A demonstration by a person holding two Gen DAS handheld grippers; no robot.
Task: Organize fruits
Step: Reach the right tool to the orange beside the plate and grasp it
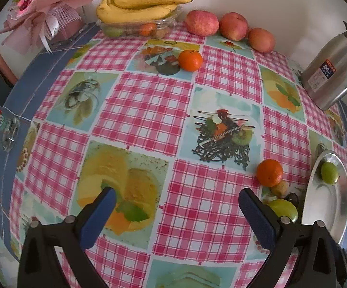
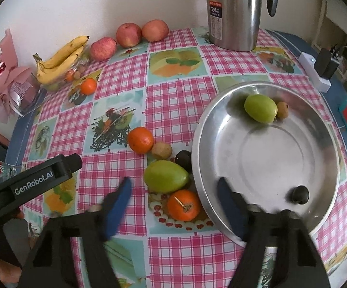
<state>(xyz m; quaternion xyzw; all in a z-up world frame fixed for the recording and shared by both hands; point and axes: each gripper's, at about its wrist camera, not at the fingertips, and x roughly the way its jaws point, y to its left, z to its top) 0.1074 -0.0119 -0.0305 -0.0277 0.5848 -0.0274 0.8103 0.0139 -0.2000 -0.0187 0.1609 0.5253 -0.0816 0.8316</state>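
A metal plate at right holds a green fruit, a small brown fruit and a dark round fruit. Left of it lie a green mango, two oranges, a brown kiwi and a dark fruit. My right gripper is open above the near orange. My left gripper is open and empty over the cloth; its body shows in the right wrist view. The plate, an orange and the mango show at its right.
Bananas on a clear tray, three apples and another orange lie along the far wall. A steel thermos stands at the back right. A pink bouquet sits at the far left. A power strip lies at the right edge.
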